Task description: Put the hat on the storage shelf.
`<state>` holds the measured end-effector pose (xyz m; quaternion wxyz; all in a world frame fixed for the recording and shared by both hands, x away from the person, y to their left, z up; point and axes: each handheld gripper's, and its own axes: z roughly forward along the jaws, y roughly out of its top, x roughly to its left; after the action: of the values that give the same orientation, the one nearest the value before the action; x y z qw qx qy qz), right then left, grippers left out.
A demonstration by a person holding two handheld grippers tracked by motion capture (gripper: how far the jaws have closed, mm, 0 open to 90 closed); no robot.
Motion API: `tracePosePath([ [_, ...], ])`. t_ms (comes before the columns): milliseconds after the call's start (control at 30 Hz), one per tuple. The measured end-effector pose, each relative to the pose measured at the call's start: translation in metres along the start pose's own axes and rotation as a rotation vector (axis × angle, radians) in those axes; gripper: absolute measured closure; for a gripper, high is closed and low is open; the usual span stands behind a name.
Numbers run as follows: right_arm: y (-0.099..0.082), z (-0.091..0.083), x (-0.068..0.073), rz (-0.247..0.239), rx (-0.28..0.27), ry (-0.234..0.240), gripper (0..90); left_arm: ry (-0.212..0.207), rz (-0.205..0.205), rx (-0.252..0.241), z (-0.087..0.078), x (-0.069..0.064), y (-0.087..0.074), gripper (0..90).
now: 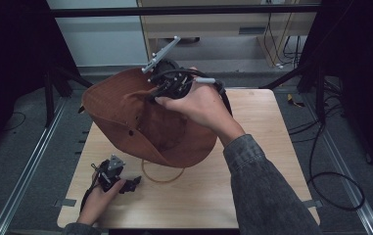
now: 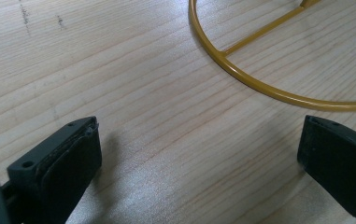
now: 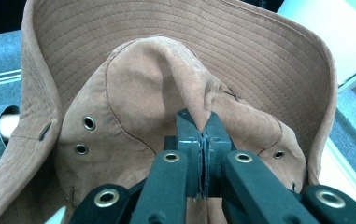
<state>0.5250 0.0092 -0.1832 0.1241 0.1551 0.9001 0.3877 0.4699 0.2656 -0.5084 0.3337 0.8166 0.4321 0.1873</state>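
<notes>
Right claw (image 3: 203, 140) pinched tight on crown of brown suede hat (image 1: 125, 105), held above bench (image 1: 267, 147) centre. Left claw (image 2: 199, 154) wide open, empty, near-left, beside yellow wire ring (image 2: 241, 77), possibly a stand base.

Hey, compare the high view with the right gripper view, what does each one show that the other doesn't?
High view alone: the wooden table, the yellow wire ring on it, and the left hand-held gripper low near the ring.

Right gripper view alone: metal eyelets in the crown, and the jaws pinching a fold of its fabric.

Both: the brown hat, gripped by the right hand-held gripper.
</notes>
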Motion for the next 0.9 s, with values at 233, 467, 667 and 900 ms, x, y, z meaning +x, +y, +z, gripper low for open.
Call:
tracePosePath([
  [233,-0.003,0.005,0.000,0.002,0.010,0.005,88.6,0.000,-0.001,-0.001,0.000,0.000,0.000,0.0],
  [467,-0.004,0.008,0.000,0.006,0.013,0.009,88.6,-0.002,0.000,-0.001,0.000,0.000,0.000,0.0],
  [667,-0.005,0.010,0.000,0.006,0.016,0.011,88.5,-0.002,0.000,0.000,0.000,0.000,0.000,0.0],
  [900,-0.005,0.014,-0.001,0.012,0.019,0.014,88.4,-0.002,0.000,0.000,0.000,0.000,0.000,0.0],
])
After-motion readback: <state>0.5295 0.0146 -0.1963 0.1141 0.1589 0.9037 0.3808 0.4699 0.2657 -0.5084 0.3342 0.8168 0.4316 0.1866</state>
